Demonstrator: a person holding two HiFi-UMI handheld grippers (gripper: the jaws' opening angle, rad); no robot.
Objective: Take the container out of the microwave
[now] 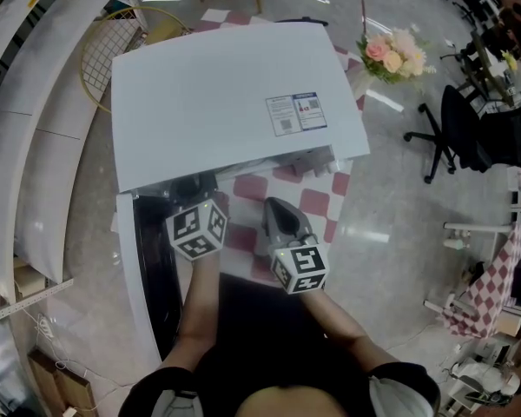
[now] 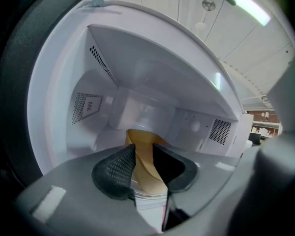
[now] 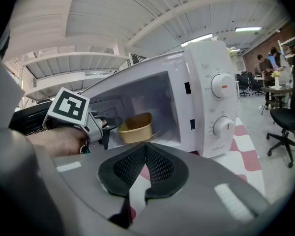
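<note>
A white microwave (image 1: 217,102) stands with its dark door (image 1: 152,268) swung open to the left. A tan container (image 3: 135,128) sits inside the cavity. My left gripper (image 2: 143,154) reaches into the opening with its jaws open. In the left gripper view the container (image 2: 137,136) shows in the gap between the pads, which do not press on it. In the right gripper view the left gripper (image 3: 109,128) has its tips just left of the container's rim. My right gripper (image 3: 145,149) hangs in front of the microwave, shut and empty, and is also seen in the head view (image 1: 282,220).
The microwave's two knobs (image 3: 222,85) are on its right panel. It stands on a pink-and-white checked cloth (image 1: 317,202). A bunch of flowers (image 1: 395,55) and an office chair (image 1: 456,133) are at the right, white shelves (image 1: 35,102) at the left.
</note>
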